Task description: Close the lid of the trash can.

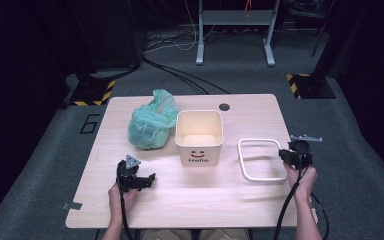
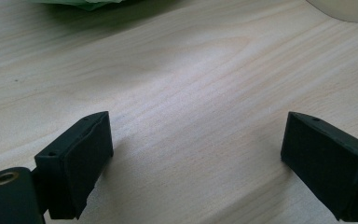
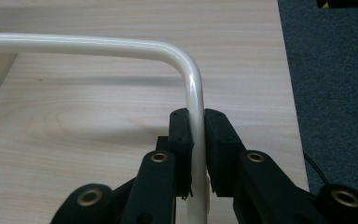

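The left hand-held gripper [image 1: 152, 177] sits lower left of the high view, jaws spread wide with nothing between them. The right hand-held gripper [image 1: 283, 153], at right centre, has its jaws clamped together.

Glossy cream ring frame [image 3: 121, 46], smooth as enamelled tube, catching bright highlights along its bend, and it sits between the matt black, plastic-looking pads [image 3: 182, 135] of the right gripper [image 3: 196, 135]. Below it the table [image 2: 191, 93] shows pale wood grain with a soft satin sheen. The bin [image 1: 199, 137] looks smooth cream plastic, the green bag [image 1: 150, 122] thin, crinkled, faintly translucent film.
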### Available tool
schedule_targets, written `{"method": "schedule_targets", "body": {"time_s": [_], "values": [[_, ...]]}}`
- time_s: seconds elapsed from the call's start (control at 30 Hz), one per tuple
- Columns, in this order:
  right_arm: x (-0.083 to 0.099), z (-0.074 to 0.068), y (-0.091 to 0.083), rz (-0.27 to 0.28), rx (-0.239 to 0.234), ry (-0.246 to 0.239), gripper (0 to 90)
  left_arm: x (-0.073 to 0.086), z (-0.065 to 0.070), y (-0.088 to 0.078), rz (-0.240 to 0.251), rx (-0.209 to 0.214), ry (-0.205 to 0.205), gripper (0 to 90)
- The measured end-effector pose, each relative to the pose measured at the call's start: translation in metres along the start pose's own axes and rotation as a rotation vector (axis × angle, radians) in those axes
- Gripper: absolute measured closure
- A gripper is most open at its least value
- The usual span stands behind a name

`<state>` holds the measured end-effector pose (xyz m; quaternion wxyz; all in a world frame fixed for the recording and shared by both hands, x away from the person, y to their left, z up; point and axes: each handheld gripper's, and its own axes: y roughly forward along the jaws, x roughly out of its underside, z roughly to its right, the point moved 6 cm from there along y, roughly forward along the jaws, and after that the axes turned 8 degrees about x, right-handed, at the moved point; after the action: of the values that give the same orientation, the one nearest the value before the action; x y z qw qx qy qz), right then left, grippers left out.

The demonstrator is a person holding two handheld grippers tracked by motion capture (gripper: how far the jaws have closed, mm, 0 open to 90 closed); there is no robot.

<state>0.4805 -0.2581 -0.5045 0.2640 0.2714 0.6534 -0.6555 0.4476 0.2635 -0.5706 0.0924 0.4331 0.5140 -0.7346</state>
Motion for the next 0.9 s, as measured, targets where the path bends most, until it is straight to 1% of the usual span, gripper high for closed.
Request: {"method": "schedule_targets", "body": {"time_s": [0.23,0.37,0.43,0.6,0.9], "values": [[-0.012,-0.004,-0.007,0.011,-0.016,0.008,81.5,0.0,0.0,0.0,0.0,0.0,0.0,8.6],[-0.019,-0.006,-0.013,0.013,-0.013,0.003,81.5,0.0,0.0,0.0,0.003,0.0,-0.003,8.8],[-0.023,-0.007,-0.015,0.015,-0.013,0.0,81.5,0.0,0.0,0.0,0.0,0.0,0.003,8.8],[-0.033,-0.01,-0.022,0.026,-0.012,-0.001,81.5,0.0,0.0,0.0,-0.001,0.0,0.004,9.0],[-0.041,-0.014,-0.029,0.027,-0.016,-0.006,81.5,0.0,0.0,0.0,0.004,-0.001,0.001,9.7]]}}
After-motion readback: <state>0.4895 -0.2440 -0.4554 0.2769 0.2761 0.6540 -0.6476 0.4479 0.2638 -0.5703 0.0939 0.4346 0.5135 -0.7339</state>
